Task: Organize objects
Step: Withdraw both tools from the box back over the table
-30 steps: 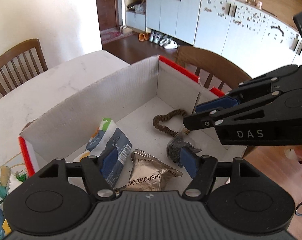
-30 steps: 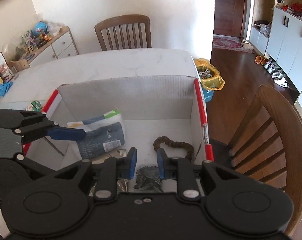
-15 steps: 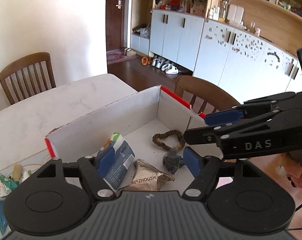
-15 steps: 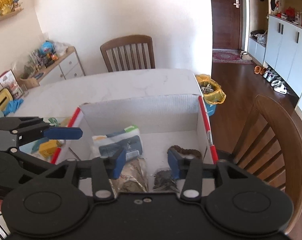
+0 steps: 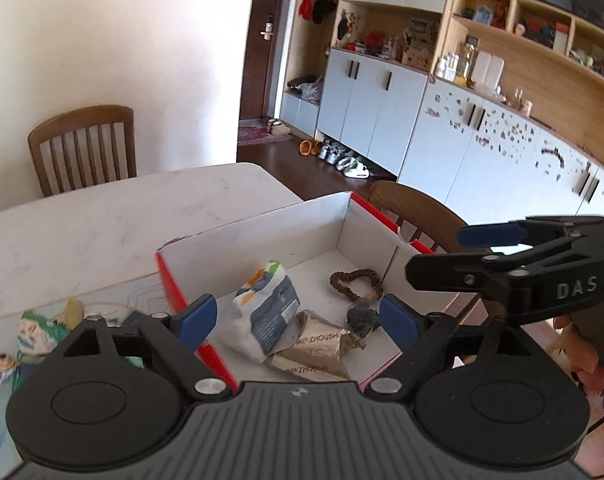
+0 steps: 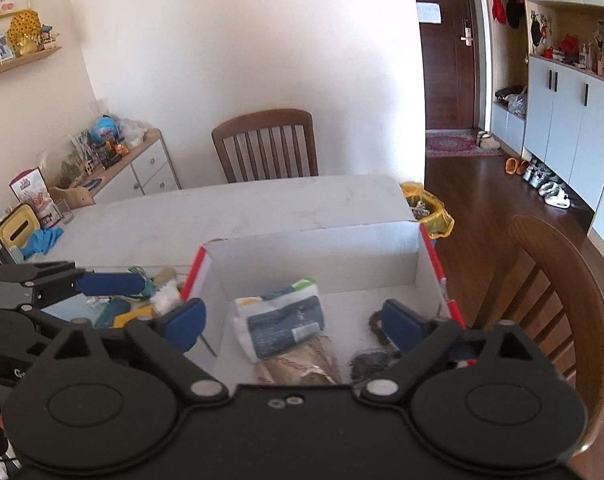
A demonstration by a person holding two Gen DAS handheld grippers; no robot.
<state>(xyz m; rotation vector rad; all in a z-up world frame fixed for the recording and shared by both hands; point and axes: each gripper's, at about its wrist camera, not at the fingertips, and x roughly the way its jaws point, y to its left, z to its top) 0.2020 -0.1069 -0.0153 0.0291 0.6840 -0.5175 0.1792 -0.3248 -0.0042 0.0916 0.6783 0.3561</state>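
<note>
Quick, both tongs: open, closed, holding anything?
Left tongs: open, holding nothing, jaws just opened wider.
Right tongs: open, holding nothing, jaws just opened wider.

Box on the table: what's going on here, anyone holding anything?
Nothing is held. A person has a gripper in each hand above the cardboard box. The left gripper and right gripper have both just been opening, jaws wide with nothing between them. In the box lie a blue-white packet, a gold pouch, a dark bag and a bead loop.
</note>
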